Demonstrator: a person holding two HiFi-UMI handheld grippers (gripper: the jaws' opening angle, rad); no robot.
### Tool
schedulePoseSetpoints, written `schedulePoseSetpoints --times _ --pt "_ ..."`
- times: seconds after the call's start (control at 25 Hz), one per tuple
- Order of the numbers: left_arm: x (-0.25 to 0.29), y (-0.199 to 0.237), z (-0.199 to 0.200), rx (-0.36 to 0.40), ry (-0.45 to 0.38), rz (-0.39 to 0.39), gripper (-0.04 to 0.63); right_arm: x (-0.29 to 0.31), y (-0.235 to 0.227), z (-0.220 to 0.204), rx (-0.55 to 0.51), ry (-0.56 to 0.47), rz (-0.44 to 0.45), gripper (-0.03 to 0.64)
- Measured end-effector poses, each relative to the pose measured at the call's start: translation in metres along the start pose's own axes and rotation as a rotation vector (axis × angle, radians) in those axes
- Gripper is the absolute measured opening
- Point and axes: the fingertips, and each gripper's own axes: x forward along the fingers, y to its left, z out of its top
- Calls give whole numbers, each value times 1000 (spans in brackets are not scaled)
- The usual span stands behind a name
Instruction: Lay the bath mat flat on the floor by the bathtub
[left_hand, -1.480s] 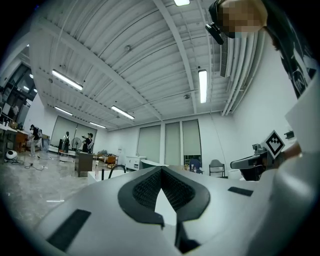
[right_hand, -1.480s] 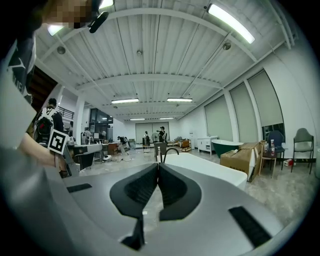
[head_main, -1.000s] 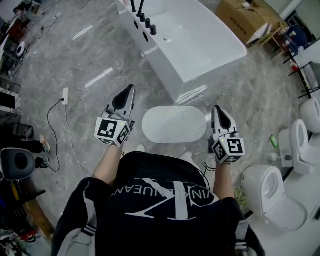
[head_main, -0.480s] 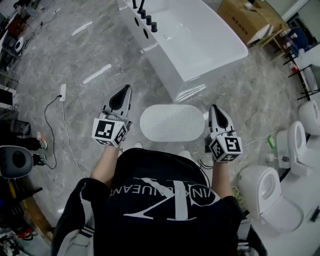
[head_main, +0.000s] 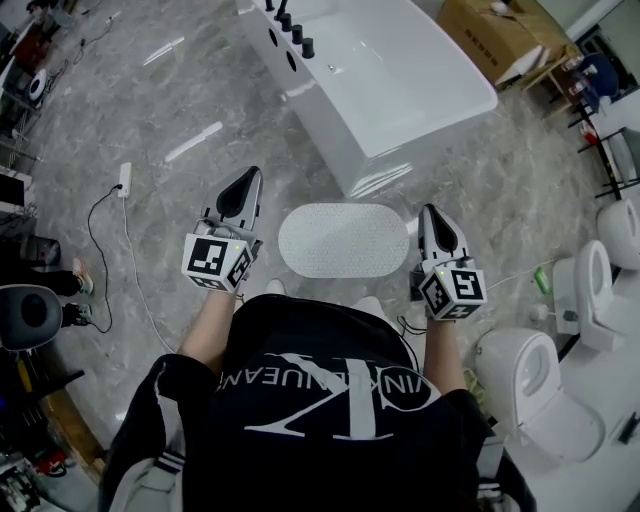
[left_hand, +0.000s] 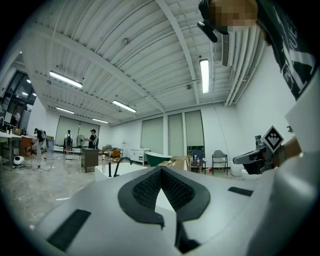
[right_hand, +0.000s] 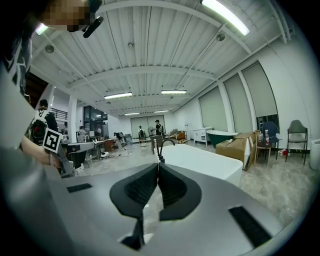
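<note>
— How am I holding them?
— You're holding both out level in front of you, the left gripper (head_main: 245, 186) and right gripper (head_main: 437, 222) pointing toward the tub (head_main: 400, 70), each with its jaws pressed together on nothing.
— And the mat (head_main: 343, 240)?
— It's lying flat on the floor just beside the tub's near end, between your grippers. Only the head view is showing it; the right gripper view is catching the tub's faucet (right_hand: 159, 146).

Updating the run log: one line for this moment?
white oval bath mat flat beside white bathtub | left gripper shut, empty | right gripper shut, empty
</note>
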Motion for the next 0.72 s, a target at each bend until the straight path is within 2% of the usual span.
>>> schedulePoseSetpoints --times 0.72 --pt "-2 -5 -3 11 5 -21 14 -14 2 -19 33 13 -22 26"
